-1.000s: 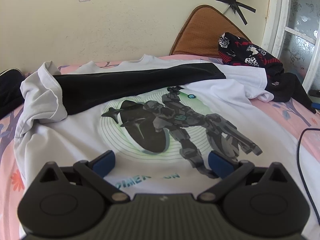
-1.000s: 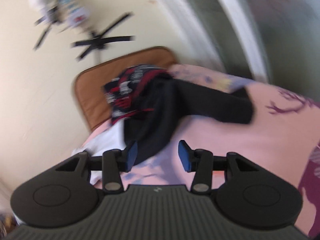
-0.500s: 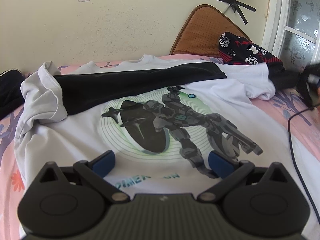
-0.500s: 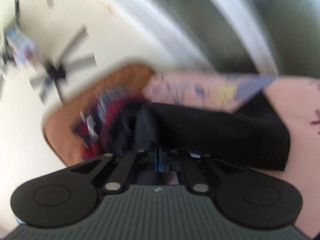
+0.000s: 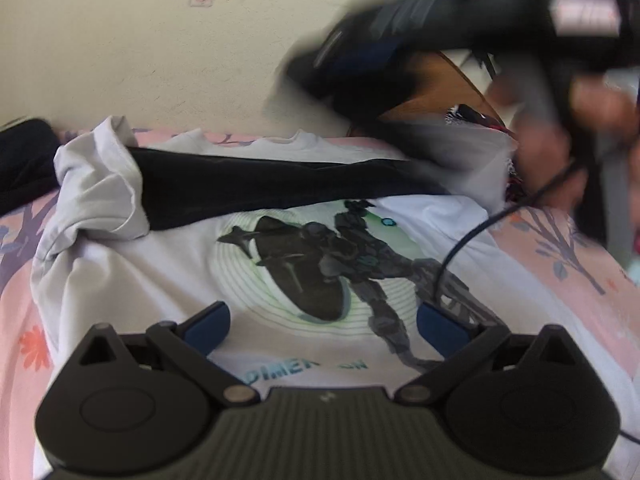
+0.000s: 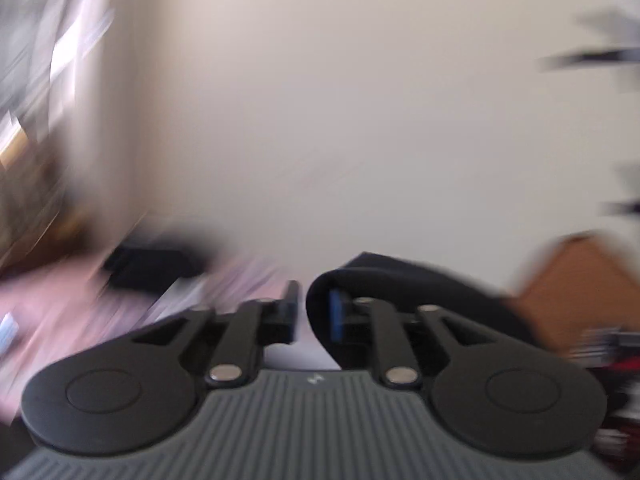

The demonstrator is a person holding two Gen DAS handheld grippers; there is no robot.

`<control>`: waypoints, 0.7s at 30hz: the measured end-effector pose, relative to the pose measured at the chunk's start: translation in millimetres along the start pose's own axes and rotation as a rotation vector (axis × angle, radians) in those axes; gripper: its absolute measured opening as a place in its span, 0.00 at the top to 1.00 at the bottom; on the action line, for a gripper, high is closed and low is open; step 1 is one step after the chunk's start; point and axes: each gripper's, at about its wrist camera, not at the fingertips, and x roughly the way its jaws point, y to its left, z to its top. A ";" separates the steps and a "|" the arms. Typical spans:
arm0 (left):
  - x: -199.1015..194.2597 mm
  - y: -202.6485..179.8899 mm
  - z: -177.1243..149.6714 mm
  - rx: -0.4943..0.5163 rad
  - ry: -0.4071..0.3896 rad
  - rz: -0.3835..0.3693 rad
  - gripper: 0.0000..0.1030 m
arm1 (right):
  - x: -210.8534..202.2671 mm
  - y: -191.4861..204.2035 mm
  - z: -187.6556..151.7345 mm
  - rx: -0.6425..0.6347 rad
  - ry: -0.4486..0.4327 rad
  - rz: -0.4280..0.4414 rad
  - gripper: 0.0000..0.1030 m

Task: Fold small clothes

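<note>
No fold is seen yet. A dark cloth garment (image 6: 420,292) is draped over one finger of the right gripper (image 6: 314,316) (grip uncertain, blurred). The left gripper (image 5: 322,326) is held wide open, empty, over the white printed T-shirt (image 5: 280,264) spread on the pink floral bedsheet (image 5: 560,264).

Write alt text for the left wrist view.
The open left gripper hovers over a white T-shirt printed with a robot, spread on a pink bedsheet. A blurred right gripper swings a black garment above.
</note>
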 end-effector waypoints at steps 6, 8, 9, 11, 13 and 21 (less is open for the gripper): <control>0.3 9.2 1.5 -0.054 0.008 -0.022 0.00 | -27.7 -26.9 -36.8 0.098 0.014 0.034 0.39; -1.6 10.2 4.0 -0.055 0.006 -0.033 0.00 | -60.1 -61.9 -43.2 0.246 -0.056 -0.014 0.33; -3.1 11.2 6.4 -0.057 0.005 -0.042 0.00 | -70.5 -82.5 -44.6 0.317 -0.072 -0.062 0.33; -7.2 13.3 18.2 -0.057 -0.007 -0.051 0.00 | -86.2 -112.2 -51.9 0.406 -0.058 -0.175 0.33; -12.0 12.9 40.0 -0.025 -0.049 -0.004 0.00 | -95.0 -136.1 -63.1 0.457 -0.012 -0.285 0.34; 73.3 11.1 111.1 0.085 0.077 0.244 0.47 | -68.0 -181.5 -116.5 0.778 0.040 -0.186 0.32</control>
